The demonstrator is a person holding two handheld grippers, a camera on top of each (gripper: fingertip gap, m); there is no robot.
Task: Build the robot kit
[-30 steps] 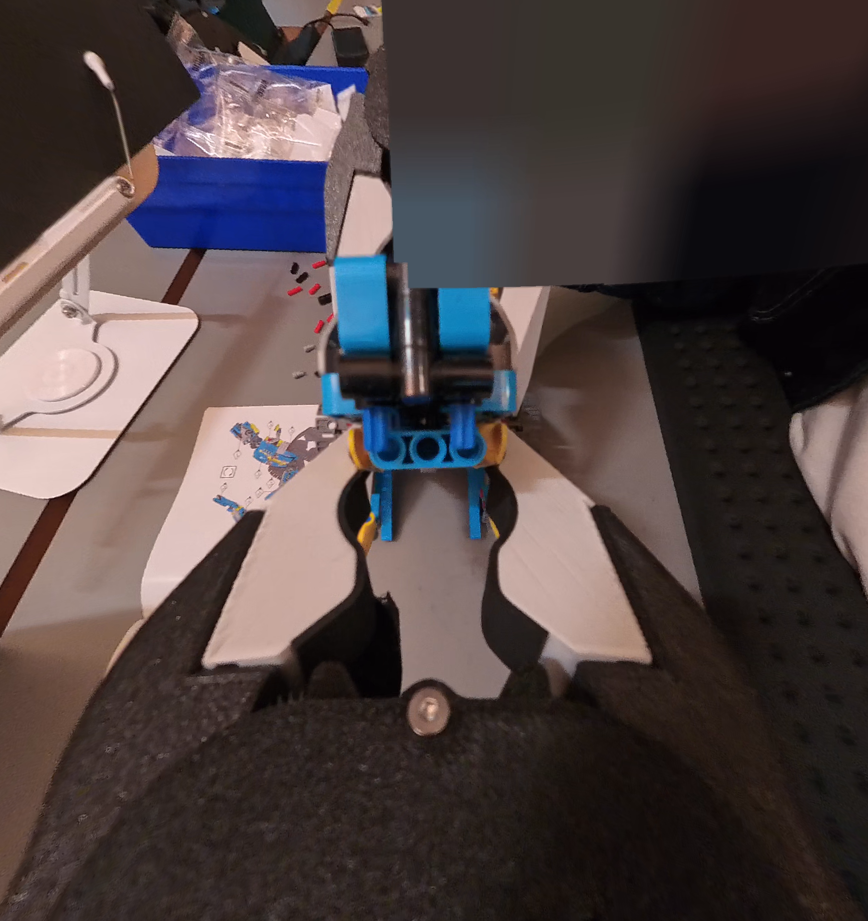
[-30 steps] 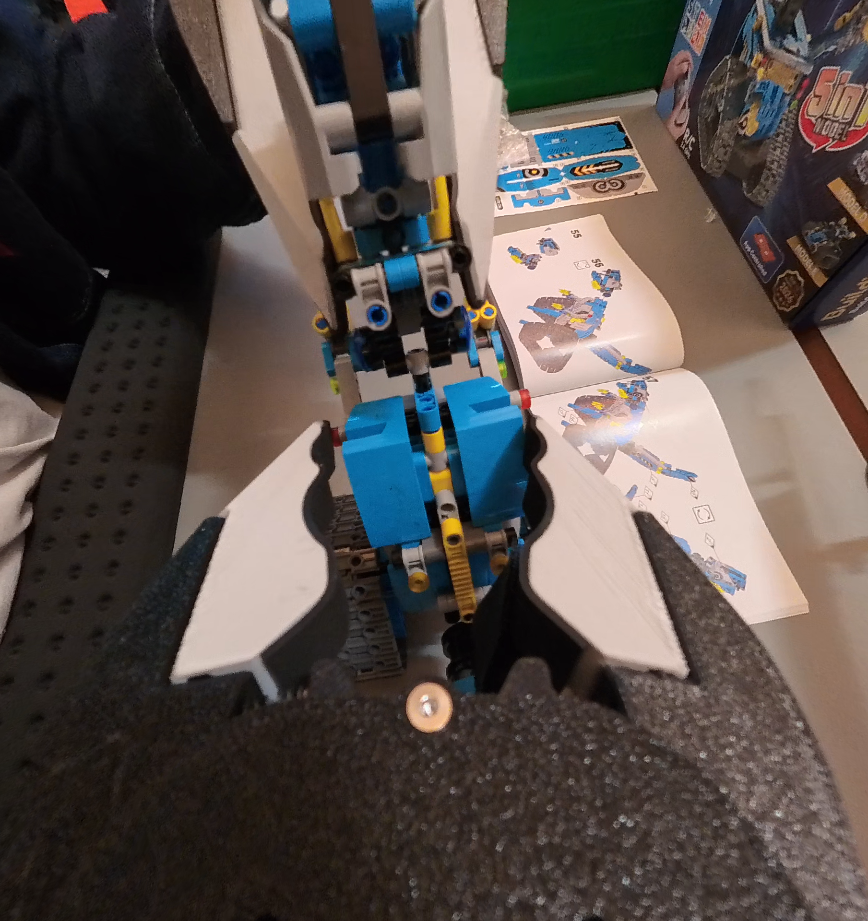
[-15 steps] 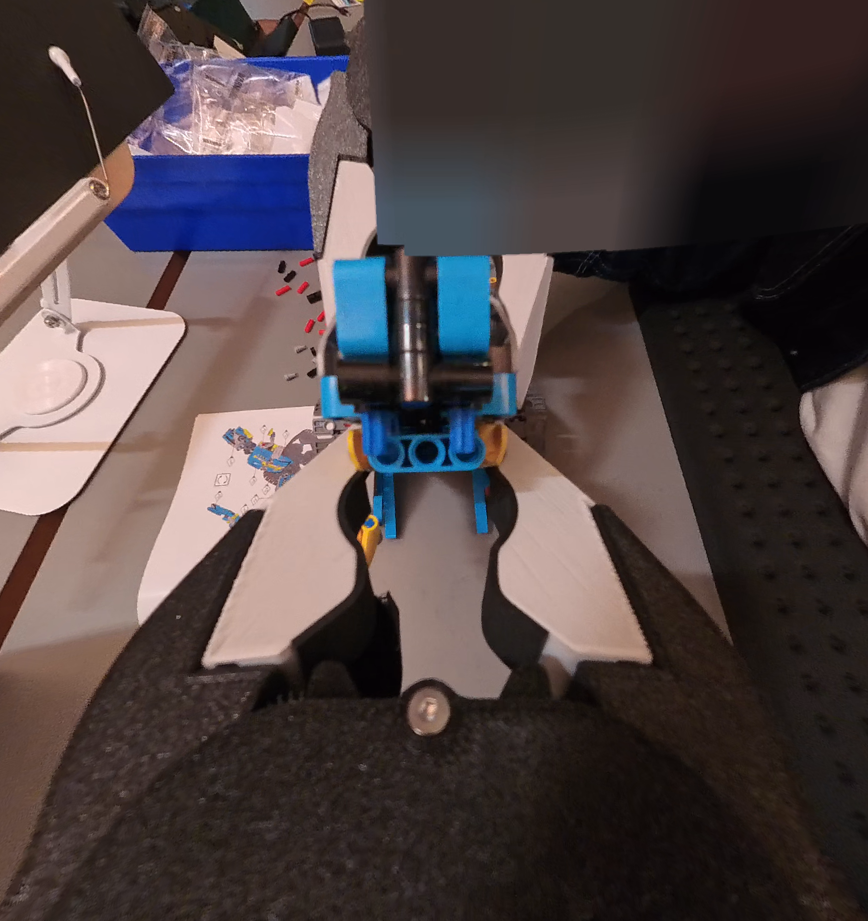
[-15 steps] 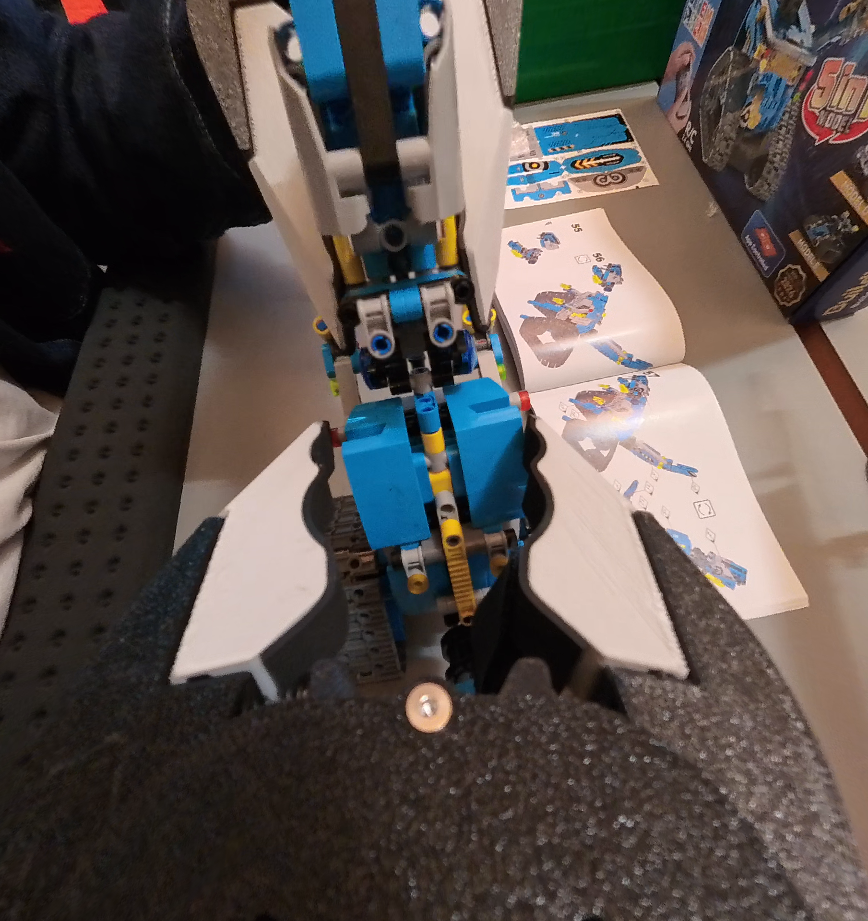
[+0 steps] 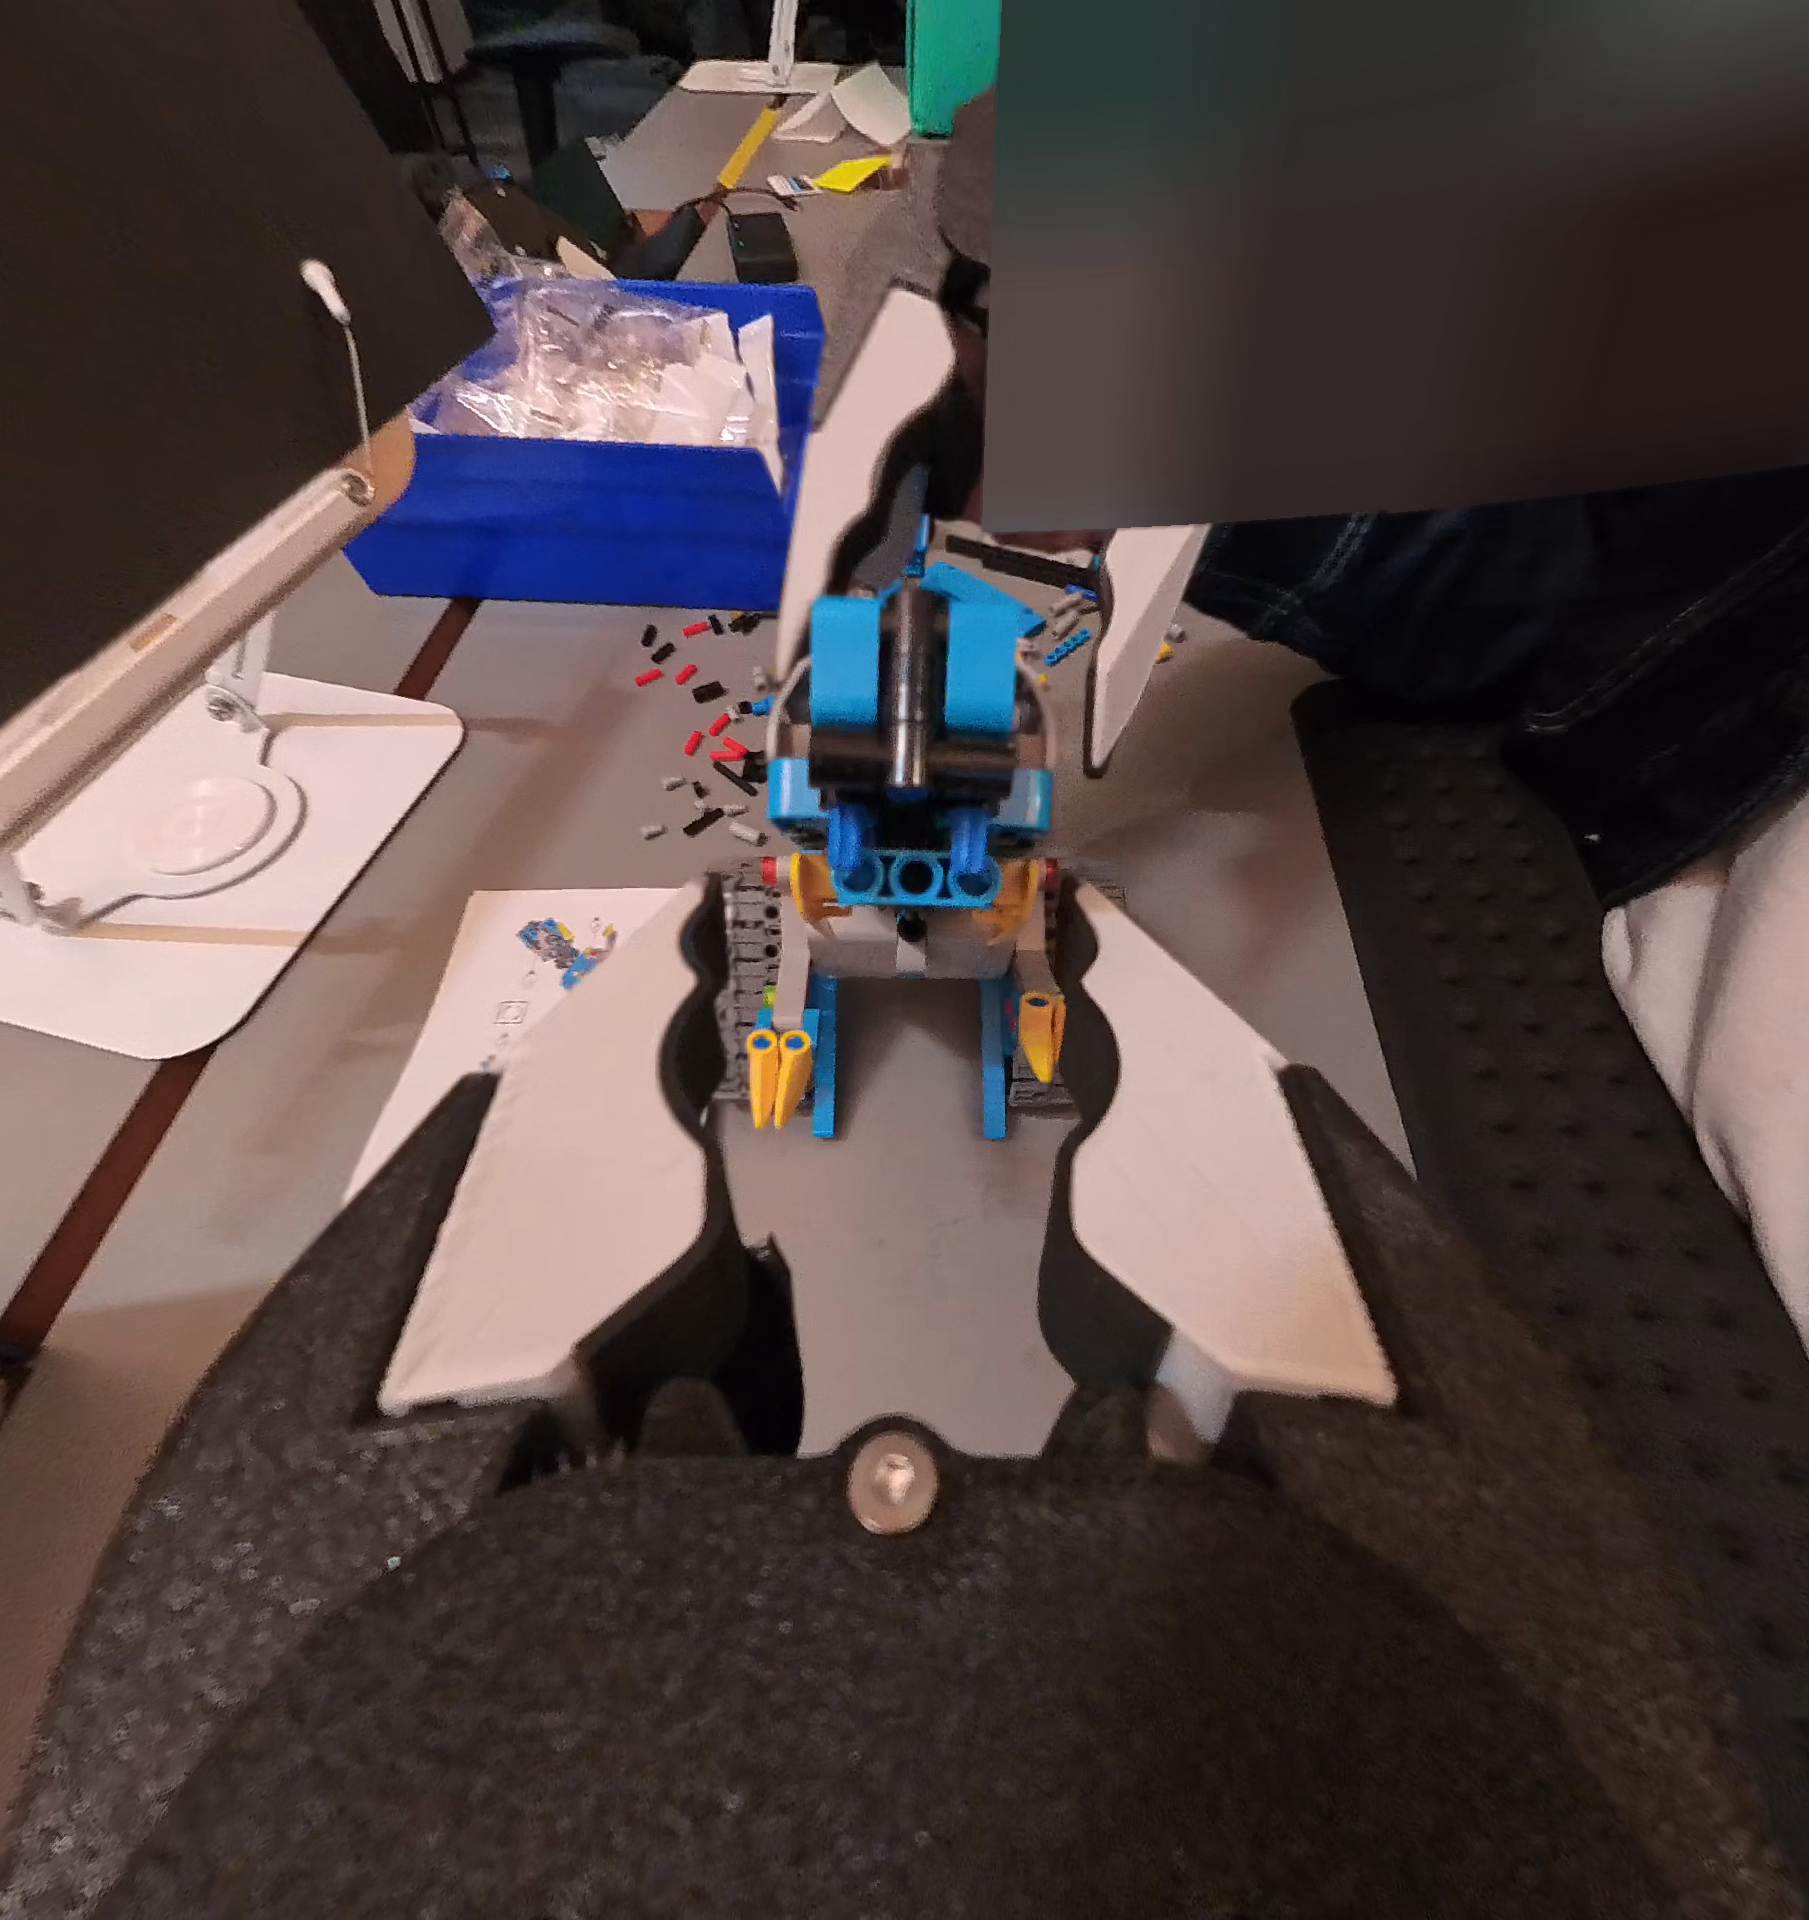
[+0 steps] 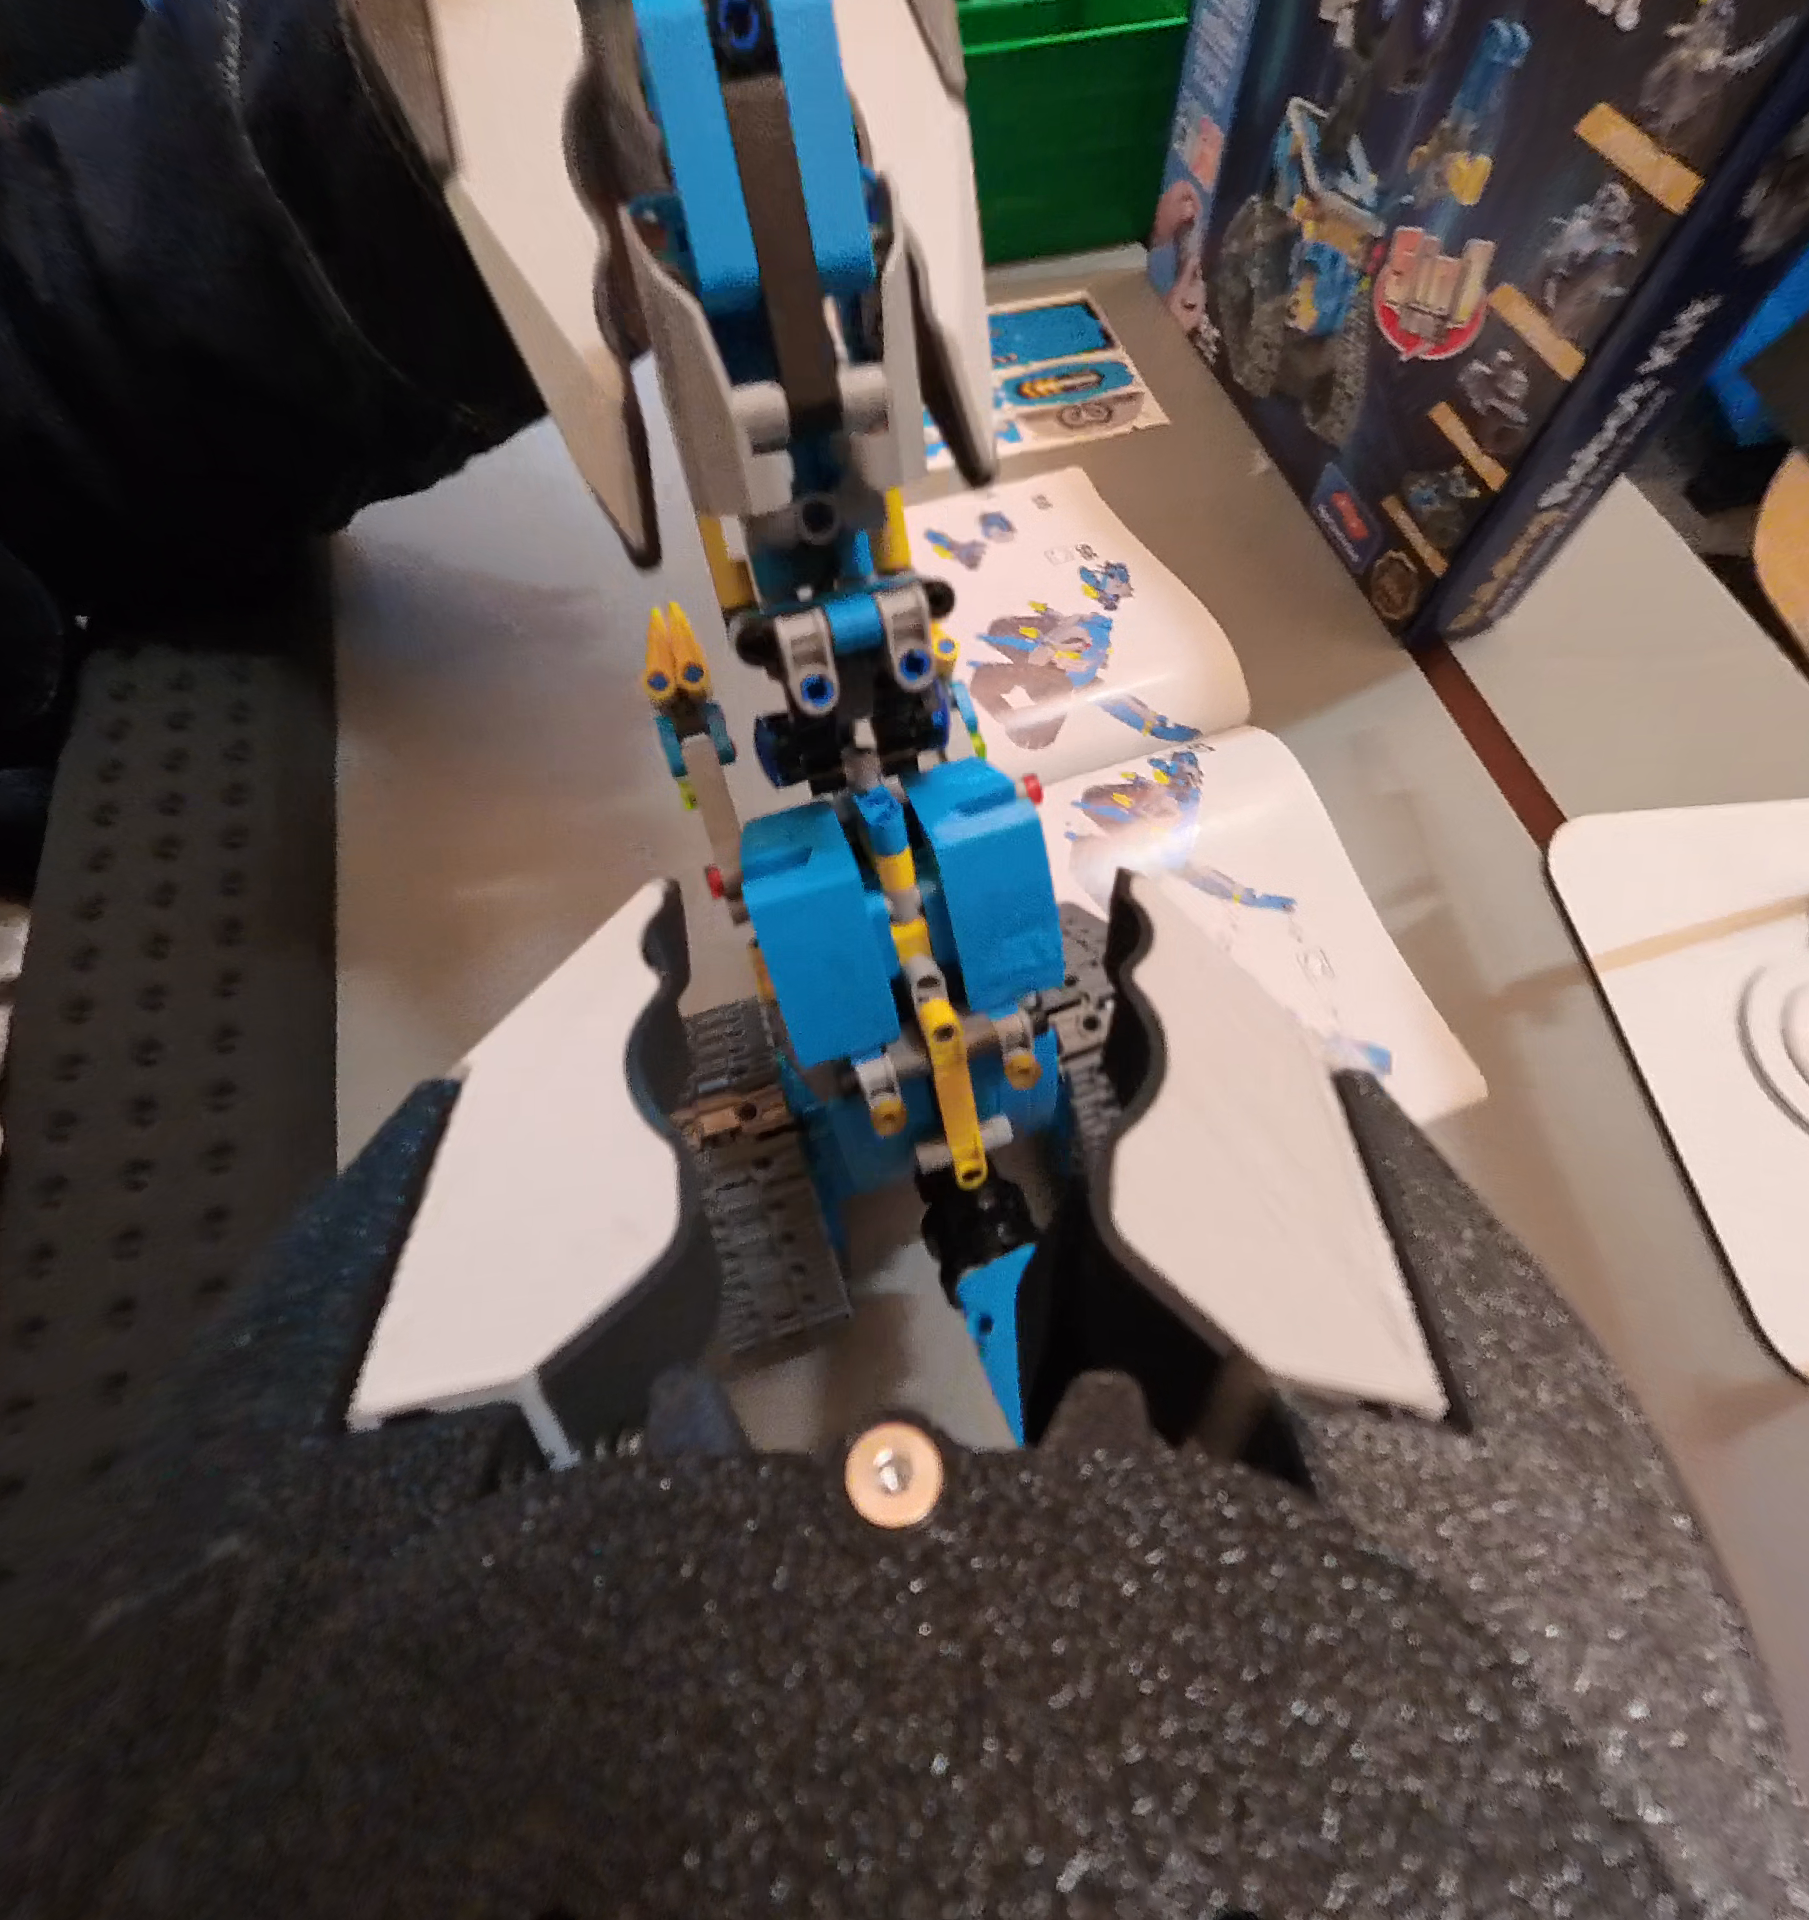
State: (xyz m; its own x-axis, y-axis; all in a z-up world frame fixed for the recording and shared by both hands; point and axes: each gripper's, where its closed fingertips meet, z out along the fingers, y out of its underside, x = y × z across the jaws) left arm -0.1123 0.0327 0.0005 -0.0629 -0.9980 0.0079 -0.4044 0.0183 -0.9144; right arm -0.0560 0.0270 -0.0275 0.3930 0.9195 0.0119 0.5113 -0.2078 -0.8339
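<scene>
A blue, grey and yellow brick-built tracked model [image 5: 910, 707] stands on the grey table between both grippers. My left gripper [image 5: 884, 904] is open, its white fingers on either side of the model's front with yellow claws showing between them. My right gripper [image 6: 895, 894] is open around the model's blue rear [image 6: 827, 935], with a gap on each side. The right gripper's fingers [image 5: 858, 468] show behind the model in the left wrist view. The left gripper's fingers [image 6: 557, 312] flank the model's far end in the right wrist view.
A blue bin of clear bags [image 5: 588, 520], a white stand base [image 5: 183, 852] and loose small pieces [image 5: 702, 727] lie left. An open instruction booklet [image 6: 1139, 644], a sticker sheet [image 6: 1066, 374] and the printed box [image 6: 1451, 312] lie right. A black perforated mat [image 6: 152, 935] borders the table. Across from one pair of fingers to the other is roughly 7 centimeters. About 35 centimeters separates my right fingertips from the white stand base [image 5: 183, 852].
Both grippers have opened and let go of the model. Both have drawn back from it, so more of the model and table shows.
</scene>
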